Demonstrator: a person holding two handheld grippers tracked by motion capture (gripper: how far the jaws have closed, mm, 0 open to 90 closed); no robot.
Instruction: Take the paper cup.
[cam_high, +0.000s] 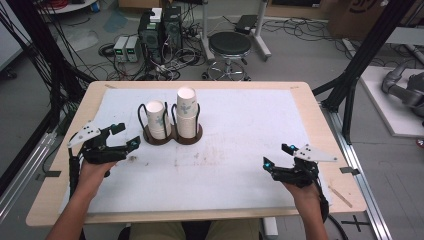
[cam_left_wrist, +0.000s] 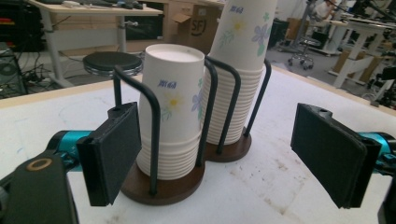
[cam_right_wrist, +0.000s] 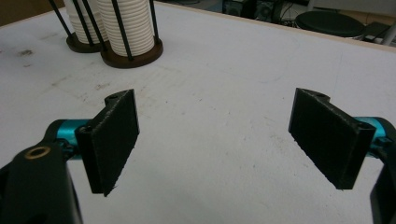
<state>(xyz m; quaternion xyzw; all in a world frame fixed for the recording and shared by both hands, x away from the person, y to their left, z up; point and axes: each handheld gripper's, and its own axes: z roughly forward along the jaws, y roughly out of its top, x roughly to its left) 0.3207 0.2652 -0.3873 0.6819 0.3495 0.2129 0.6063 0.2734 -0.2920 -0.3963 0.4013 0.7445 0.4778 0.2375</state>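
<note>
Black pads (cam_left_wrist: 114, 154) of the left gripper (cam_left_wrist: 219, 154) fill the bottom of the left gripper view, spread wide, nothing between them. Just beyond them, centre frame, stands the short cup stack (cam_left_wrist: 173, 107); the tall stack (cam_left_wrist: 243, 70) rises behind it toward the upper right. Both sit upside down in a double wire holder (cam_left_wrist: 161, 189) with dark round bases.

Likely reason for the holder: the black uprights keep each stack plumb and let one cup lift straight off. Long axis of both stacks is vertical; closed bottoms point up, mouths down.

High view: left gripper (cam_high: 124, 136) lies at left centre, aimed at the short stack (cam_high: 156, 119), near it but apart. Judged as lining up for a top-cup grab. Holder (cam_high: 172, 136) sits upper centre on the white mat (cam_high: 240, 150).

Right gripper (cam_right_wrist: 215, 140): pads spread, empty, over bare mat; stacks far off at upper left of the right gripper view. In the high view it (cam_high: 276, 156) rests at lower right, well apart from the cups, probably waiting.
</note>
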